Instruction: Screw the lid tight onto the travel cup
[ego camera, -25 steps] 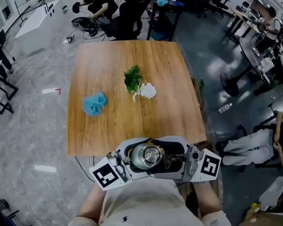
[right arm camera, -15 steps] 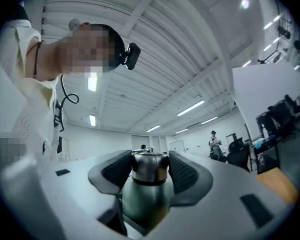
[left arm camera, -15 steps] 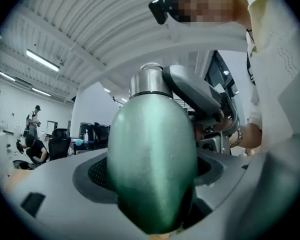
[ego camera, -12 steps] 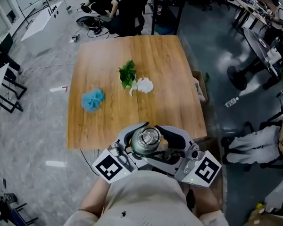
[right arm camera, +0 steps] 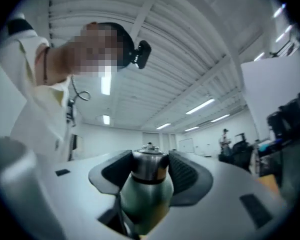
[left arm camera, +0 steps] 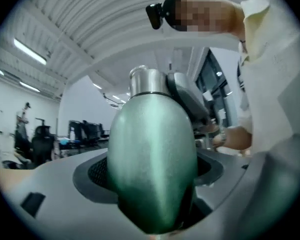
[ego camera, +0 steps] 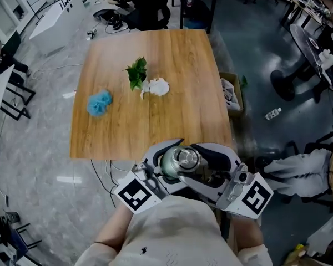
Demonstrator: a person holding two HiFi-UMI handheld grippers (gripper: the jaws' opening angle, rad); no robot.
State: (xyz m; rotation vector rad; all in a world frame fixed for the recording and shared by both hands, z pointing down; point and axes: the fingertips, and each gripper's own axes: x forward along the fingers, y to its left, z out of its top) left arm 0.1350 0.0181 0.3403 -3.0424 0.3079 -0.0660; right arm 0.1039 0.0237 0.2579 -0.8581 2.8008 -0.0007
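Note:
I hold a green travel cup (ego camera: 172, 165) upright close to the person's chest, just off the table's front edge. Its silver lid (ego camera: 183, 158) sits on top. My left gripper (ego camera: 165, 169) is shut on the cup's green body (left arm camera: 152, 159), which fills the left gripper view, with the lid (left arm camera: 142, 81) above. My right gripper (ego camera: 197, 162) reaches in from the right. Its jaws are closing, with the lid (right arm camera: 149, 166) between them, and the dark pads (right arm camera: 185, 176) lie against the lid's sides above the green body (right arm camera: 145, 201).
On the wooden table (ego camera: 183, 93) ahead lie a blue puff (ego camera: 100, 102), a green leafy sprig (ego camera: 136, 72) and a white lump (ego camera: 157, 86). A bin (ego camera: 228, 93) stands at the table's right side. A bottle (ego camera: 273, 114) lies on the floor, with office chairs further off.
The right gripper's jaws have drawn in around the lid. The cup and both grippers have shifted slightly right in the head view, and the table has slid toward the upper left.

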